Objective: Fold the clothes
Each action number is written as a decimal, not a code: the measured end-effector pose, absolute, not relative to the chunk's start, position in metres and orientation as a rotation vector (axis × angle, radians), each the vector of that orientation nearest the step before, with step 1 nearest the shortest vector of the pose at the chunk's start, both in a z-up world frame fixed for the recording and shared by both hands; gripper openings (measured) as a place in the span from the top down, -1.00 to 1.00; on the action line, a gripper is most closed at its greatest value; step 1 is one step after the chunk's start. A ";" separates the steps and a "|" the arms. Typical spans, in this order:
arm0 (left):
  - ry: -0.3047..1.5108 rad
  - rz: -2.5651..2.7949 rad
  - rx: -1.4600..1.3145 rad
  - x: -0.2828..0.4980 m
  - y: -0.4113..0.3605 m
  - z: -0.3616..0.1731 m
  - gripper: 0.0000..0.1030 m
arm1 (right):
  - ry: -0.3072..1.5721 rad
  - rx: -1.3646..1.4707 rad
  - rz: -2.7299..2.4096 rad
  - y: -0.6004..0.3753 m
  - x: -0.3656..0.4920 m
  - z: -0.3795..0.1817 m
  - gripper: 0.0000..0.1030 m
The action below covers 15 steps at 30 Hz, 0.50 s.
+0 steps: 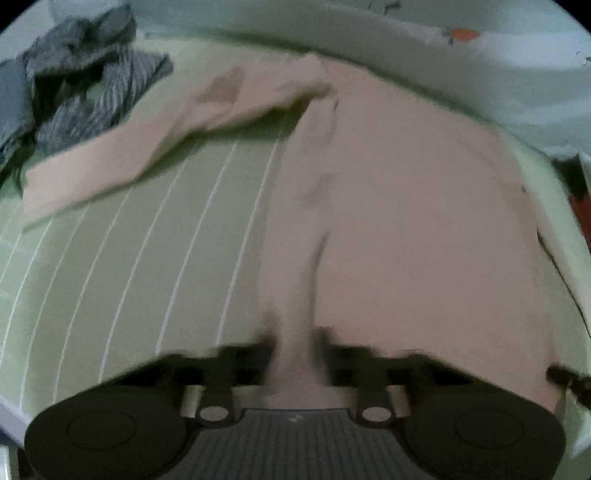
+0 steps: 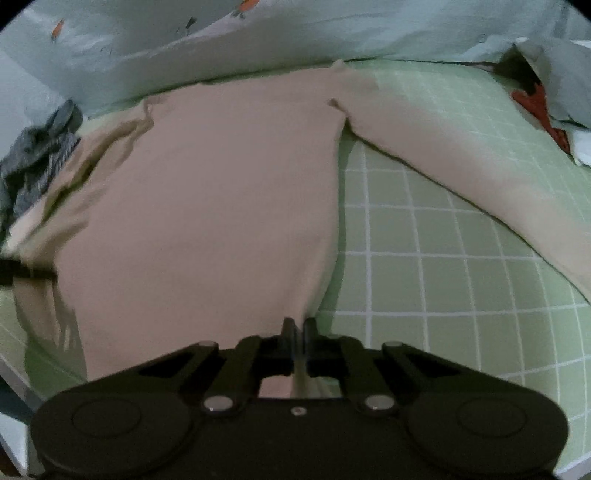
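A pale pink long-sleeved shirt lies spread flat on a green bedsheet with white grid lines. One sleeve stretches off to the left, and the other sleeve runs off to the right. My left gripper is at the shirt's near left edge, blurred, shut on a pinched fold of the pink cloth. At the shirt's near right corner, my right gripper is shut on the hem, its fingers almost touching.
A heap of grey striped clothes lies at the far left of the bed. A pale blue printed quilt is bunched along the far side. Bare sheet shows to the right of the shirt's body.
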<state>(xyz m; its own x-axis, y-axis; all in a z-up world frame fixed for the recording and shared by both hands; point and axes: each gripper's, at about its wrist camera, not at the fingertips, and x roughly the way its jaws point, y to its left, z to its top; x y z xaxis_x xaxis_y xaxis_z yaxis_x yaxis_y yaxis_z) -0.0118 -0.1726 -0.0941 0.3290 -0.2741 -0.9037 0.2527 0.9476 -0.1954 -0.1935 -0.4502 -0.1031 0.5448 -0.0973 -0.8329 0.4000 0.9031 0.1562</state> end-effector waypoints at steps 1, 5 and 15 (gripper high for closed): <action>1.198 -0.358 -0.063 -0.015 -0.166 -0.088 0.85 | 0.941 0.368 -0.304 -0.453 -0.198 -0.096 0.91; 1.202 -0.363 -0.159 -0.031 -0.151 -0.069 0.84 | 0.896 0.420 -0.315 -0.462 -0.217 -0.073 0.91; 1.103 0.000 -0.093 -0.065 -0.144 -0.065 -0.51 | 1.003 0.308 -0.293 -0.456 -0.203 -0.101 -0.04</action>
<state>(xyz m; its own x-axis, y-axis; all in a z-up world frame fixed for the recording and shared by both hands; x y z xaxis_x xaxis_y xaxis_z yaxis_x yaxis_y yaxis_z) -0.0650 -0.1441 -0.0651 0.4510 -0.0467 -0.8913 -0.0459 0.9961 -0.0755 -0.2029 -0.4560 -0.1010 0.5059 -0.0988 -0.8569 0.3780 0.9184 0.1173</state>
